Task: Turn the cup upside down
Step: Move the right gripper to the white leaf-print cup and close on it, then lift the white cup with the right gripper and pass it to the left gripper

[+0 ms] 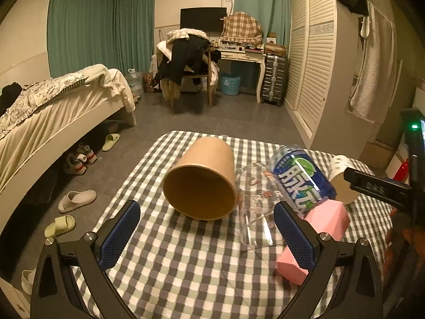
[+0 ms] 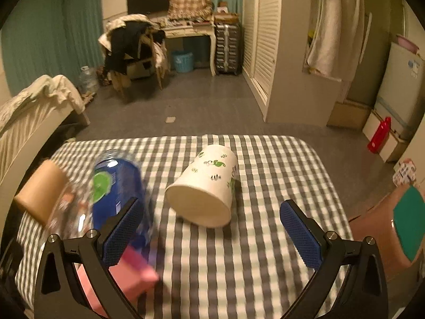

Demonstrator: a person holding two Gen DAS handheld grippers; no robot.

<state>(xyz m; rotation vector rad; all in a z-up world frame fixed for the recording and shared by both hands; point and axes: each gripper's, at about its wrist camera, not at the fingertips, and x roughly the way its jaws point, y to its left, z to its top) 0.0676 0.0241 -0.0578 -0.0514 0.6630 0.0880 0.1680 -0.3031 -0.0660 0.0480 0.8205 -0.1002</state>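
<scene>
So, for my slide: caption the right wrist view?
Open right claw faces a white paper cup lying on its side on the checkered table.

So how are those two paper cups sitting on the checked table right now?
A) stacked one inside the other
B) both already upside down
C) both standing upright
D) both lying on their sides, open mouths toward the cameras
D: the brown cup and the white patterned cup each lie tipped on the checked tablecloth, their round open mouths facing the cameras, with neither tool holding them.
</scene>
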